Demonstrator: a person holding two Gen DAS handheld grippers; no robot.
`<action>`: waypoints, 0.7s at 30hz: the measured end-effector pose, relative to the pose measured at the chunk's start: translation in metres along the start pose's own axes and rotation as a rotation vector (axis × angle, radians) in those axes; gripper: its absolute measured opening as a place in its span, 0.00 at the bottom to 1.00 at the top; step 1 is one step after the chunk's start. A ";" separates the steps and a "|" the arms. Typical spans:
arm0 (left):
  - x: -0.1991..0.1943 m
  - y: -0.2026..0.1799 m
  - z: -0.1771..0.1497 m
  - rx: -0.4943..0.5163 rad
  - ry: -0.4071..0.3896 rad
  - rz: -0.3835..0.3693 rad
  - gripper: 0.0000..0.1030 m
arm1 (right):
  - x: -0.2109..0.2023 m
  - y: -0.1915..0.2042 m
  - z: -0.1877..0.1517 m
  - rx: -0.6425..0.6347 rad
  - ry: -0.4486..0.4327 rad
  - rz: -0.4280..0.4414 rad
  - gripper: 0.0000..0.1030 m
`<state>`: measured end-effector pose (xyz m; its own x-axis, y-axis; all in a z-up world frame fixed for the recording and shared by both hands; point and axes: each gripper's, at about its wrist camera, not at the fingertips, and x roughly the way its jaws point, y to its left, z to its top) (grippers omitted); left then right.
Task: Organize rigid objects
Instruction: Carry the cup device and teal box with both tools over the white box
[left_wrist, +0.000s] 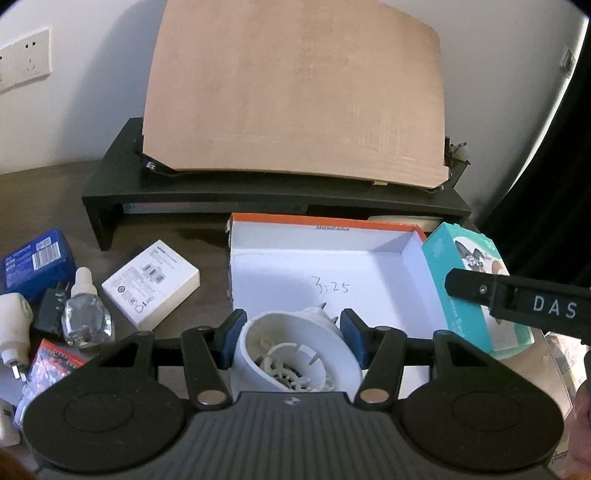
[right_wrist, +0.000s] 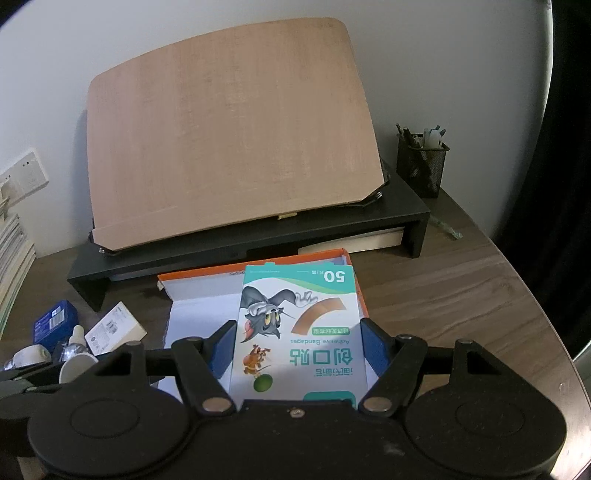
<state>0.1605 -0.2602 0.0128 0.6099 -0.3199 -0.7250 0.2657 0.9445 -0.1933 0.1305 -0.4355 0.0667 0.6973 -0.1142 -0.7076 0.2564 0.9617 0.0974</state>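
Note:
My left gripper (left_wrist: 291, 338) is shut on a white plug-in vaporizer (left_wrist: 295, 354), held over the near part of the open orange-rimmed white box (left_wrist: 332, 258). My right gripper (right_wrist: 298, 341) is shut on a teal box of adhesive bandages (right_wrist: 295, 325), held over the right side of that box (right_wrist: 199, 295). In the left wrist view the bandage box (left_wrist: 465, 295) and the right gripper's finger (left_wrist: 480, 288) show at the box's right wall.
Left of the box lie a white carton (left_wrist: 151, 288), a clear liquid bottle (left_wrist: 85, 314), a blue box (left_wrist: 37, 262), a black plug and a white plug. A wooden board on a black stand (right_wrist: 229, 140) is behind. A mesh pen cup (right_wrist: 423, 162) stands back right.

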 end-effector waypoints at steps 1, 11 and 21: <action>0.000 0.000 0.000 0.004 0.002 0.001 0.55 | 0.000 0.001 -0.001 0.000 0.001 -0.001 0.81; -0.007 0.001 -0.005 0.007 0.007 -0.003 0.55 | -0.004 0.007 -0.006 -0.026 0.003 0.003 0.81; -0.003 -0.001 -0.008 0.016 0.019 -0.016 0.55 | 0.002 0.006 -0.008 -0.029 0.021 -0.004 0.81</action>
<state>0.1528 -0.2594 0.0099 0.5915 -0.3335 -0.7341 0.2870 0.9379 -0.1948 0.1280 -0.4279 0.0608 0.6817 -0.1135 -0.7228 0.2400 0.9679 0.0744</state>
